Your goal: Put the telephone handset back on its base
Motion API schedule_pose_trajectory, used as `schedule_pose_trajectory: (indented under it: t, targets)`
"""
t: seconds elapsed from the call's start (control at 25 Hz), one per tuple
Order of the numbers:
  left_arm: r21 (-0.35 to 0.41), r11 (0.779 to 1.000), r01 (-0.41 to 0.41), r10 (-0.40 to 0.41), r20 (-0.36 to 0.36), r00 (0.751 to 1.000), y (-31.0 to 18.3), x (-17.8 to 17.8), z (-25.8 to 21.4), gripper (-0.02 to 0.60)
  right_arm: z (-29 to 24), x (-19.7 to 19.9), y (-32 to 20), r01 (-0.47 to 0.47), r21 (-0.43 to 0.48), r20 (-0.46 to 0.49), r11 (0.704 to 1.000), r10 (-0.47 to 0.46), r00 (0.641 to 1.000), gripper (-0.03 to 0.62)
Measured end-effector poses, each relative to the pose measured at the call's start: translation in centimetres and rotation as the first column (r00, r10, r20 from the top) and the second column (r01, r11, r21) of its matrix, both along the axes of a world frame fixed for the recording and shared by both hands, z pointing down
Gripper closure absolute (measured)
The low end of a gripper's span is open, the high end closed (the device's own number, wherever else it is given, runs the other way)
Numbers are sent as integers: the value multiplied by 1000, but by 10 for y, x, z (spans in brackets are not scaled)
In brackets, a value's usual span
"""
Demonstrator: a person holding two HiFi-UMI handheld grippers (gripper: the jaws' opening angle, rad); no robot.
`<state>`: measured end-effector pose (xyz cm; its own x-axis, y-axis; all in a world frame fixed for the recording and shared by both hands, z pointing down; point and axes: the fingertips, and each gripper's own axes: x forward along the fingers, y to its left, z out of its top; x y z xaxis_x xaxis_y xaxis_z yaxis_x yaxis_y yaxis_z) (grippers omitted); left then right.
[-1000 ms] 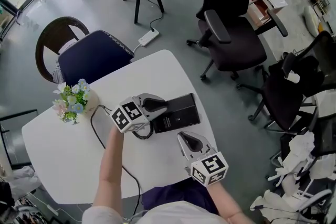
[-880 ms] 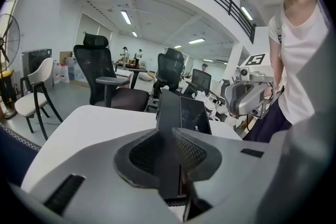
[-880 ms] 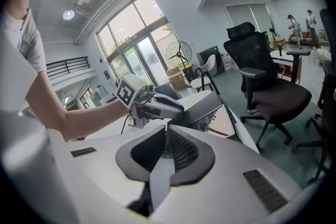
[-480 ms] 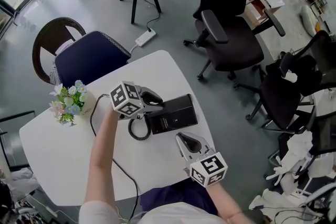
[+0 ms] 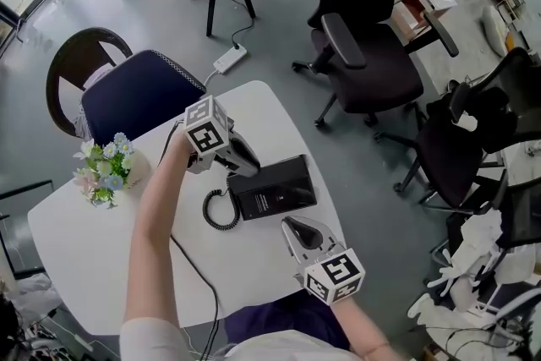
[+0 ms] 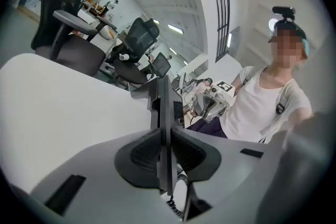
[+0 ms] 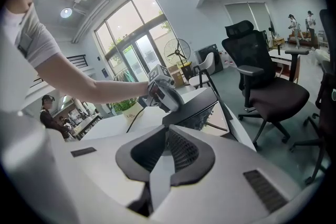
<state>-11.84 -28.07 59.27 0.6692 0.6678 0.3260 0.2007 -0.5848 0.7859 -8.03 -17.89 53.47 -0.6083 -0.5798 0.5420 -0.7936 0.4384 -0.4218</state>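
At the 5 o'clock edge of the round-cornered white desk (image 5: 101, 241), the right tongs (image 5: 292, 224) hover clenched on nothing. Beyond them lies the flat black telephone base (image 5: 283, 188), with a coiled black cord (image 5: 215, 211) at its 9 o'clock. At the base's 11 o'clock corner the left tongs (image 5: 247, 161), which have just been closing, clamp the black telephone handset (image 6: 160, 107) edge-on. Whether it is seated in the cradle is unclear.

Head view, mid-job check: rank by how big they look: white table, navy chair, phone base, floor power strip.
Largest to smallest:
1. white table
2. navy chair
3. phone base
4. power strip
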Motion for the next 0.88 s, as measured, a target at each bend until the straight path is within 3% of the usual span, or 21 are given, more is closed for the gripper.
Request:
schedule_pose_trajectory:
  t: [0.16,0.4,0.76,0.88]
  targets:
    - [-101,994,39,-46,-73,996,-3,0,-3,509,3,-1,-1,2,-8,-2,1000,-2,1000,549]
    - [-138,989,50,-59,-59,997,-3,5,7,509,4,-3,-3,6,-11,-4,1000,-6,1000,549]
    - [10,995,103,-103,-33,994,-6,6,12,503,1,-11,-3,30,-5,2,1000,-30,1000,549]
    - [128,975,182,-184,2,983,-14,4,17,427,-3,-12,-2,46,8,2,999,-46,999,549]
